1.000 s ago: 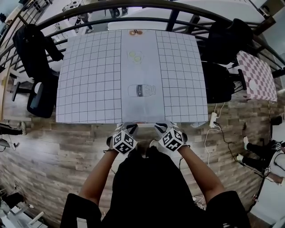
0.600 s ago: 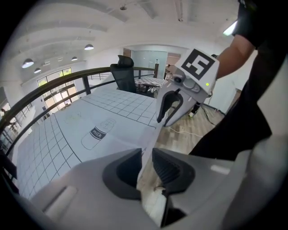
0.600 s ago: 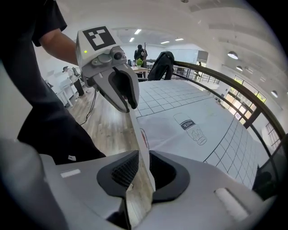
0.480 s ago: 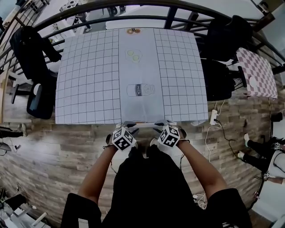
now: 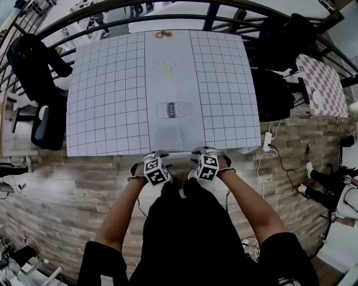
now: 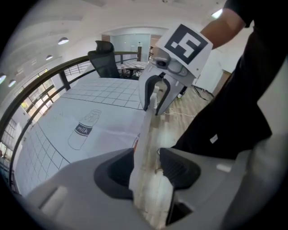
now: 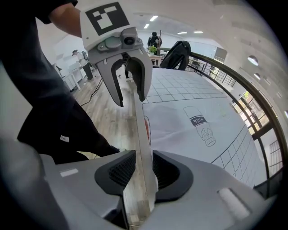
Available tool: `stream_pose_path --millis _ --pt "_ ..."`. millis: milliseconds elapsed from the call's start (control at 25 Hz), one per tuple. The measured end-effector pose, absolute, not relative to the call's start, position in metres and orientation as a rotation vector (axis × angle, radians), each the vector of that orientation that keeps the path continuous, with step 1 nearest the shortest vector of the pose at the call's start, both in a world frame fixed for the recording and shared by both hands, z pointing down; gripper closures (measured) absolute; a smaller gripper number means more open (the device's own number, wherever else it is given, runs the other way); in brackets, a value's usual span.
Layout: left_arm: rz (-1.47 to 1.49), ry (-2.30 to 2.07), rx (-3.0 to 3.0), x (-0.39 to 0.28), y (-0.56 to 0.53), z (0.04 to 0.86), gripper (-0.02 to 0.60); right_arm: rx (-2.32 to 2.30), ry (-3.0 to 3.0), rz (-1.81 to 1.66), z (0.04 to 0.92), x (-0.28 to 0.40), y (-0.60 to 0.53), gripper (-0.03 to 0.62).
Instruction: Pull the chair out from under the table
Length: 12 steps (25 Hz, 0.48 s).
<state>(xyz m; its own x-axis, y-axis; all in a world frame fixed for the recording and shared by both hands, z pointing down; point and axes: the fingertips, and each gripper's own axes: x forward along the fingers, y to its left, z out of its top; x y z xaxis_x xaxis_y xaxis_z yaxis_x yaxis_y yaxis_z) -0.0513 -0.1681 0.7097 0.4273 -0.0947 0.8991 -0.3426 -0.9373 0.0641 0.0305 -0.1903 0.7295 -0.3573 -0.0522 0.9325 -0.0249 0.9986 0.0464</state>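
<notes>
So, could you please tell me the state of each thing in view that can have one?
chair: not yet pulled out; only its top rail shows, at the near edge of the tablecloth.
left gripper: jaws opening, astride the top rail, not clamped.
right gripper: jaws opening, astride the same rail, not clamped.
tablecloth: spread flat.

Perhaps an office mezzanine: swivel chairs [image 5: 43, 124], black railing [image 5: 208, 15], plank floor [image 5: 72, 190].
</notes>
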Motion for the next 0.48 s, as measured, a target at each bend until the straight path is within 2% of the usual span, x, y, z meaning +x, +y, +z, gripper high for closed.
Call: stream_pose_path --millis 120,280,480 --pt "1.539 -0.345 2.435 -0.051 -0.166 0.715 0.403 0.067 -1.94 -0.007 0.735 0.028 -0.191 0.477" --pt "1.525 -0.356 2.438 -0.052 -0.176 0.716 0.469 -0.009 -1.888 -0.094 0.745 0.033 -0.189 0.462" --pt "1.555 -0.324 2.425 -0.052 -0.175 0.714 0.476 -0.088 -1.828 -0.188 0.752 0.03 -0.185 0.462"
